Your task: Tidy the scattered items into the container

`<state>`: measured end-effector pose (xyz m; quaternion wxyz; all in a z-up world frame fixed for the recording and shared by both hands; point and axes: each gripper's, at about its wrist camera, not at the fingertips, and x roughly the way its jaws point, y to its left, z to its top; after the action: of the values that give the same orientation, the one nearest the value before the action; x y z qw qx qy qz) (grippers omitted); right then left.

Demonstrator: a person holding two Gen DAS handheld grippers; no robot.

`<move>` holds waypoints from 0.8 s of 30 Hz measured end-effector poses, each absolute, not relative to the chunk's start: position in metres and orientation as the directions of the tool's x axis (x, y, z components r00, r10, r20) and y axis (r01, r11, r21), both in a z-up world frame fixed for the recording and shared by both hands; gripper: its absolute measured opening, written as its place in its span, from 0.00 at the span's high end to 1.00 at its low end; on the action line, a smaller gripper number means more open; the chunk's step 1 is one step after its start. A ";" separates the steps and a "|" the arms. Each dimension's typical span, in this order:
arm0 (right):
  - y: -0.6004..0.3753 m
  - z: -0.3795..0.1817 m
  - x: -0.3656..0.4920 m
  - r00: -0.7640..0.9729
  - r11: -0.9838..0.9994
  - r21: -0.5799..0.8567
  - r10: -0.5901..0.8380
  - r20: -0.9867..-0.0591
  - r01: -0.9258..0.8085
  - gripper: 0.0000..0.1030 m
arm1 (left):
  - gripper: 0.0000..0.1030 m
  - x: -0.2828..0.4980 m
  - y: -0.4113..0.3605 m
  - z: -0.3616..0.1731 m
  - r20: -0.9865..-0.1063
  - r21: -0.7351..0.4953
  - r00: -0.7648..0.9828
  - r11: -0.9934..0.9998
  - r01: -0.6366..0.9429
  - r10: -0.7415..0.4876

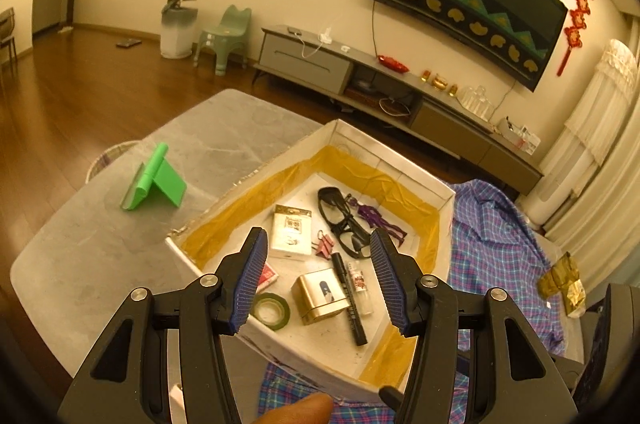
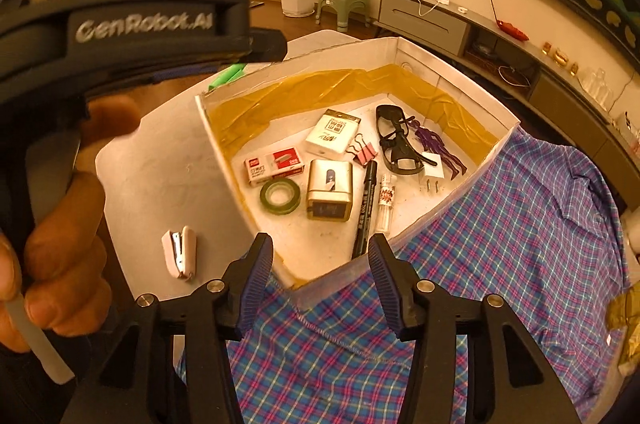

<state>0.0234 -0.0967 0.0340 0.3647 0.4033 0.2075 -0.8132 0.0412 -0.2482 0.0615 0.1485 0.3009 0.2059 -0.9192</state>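
1. Right gripper (image 2: 318, 278) stands wide and empty over the plaid shirt (image 2: 500, 244).
2. Left gripper (image 1: 318, 278) is likewise spread, gripping nothing.
3. Pink stapler (image 2: 181, 251) lies on the table, left of the box (image 2: 218, 152).
4. Marker (image 2: 365, 210), tape roll (image 2: 280, 196) and glasses (image 2: 396, 140) lie inside the box.

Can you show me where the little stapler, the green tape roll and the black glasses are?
stapler (image 2: 181, 253): right wrist view, middle of its pink body, on the table outside the box.
green tape roll (image 2: 280, 197): right wrist view, on its ring.
black glasses (image 1: 340, 220): left wrist view, on the frame.
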 end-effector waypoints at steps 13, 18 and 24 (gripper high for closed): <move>-0.091 0.022 0.047 -0.400 -0.653 -0.044 -0.409 -0.820 0.757 0.48 | 0.26 0.061 -0.251 0.053 -0.623 -0.331 -0.773 -0.855 0.399 -0.120; -0.091 0.013 0.052 -0.389 -0.654 -0.039 -0.400 -0.830 0.756 0.48 | 0.26 0.068 -0.251 0.060 -0.580 -0.311 -0.799 -0.863 0.398 -0.160; -0.094 0.009 0.054 -0.376 -0.654 -0.021 -0.408 -0.832 0.756 0.48 | 0.26 0.069 -0.248 0.063 -0.565 -0.295 -0.809 -0.876 0.383 -0.163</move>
<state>0.0537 -0.0945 0.0088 0.3621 0.4253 0.2046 -0.8038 0.0688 -0.2477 0.0628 0.1468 0.2721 0.2015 -0.9294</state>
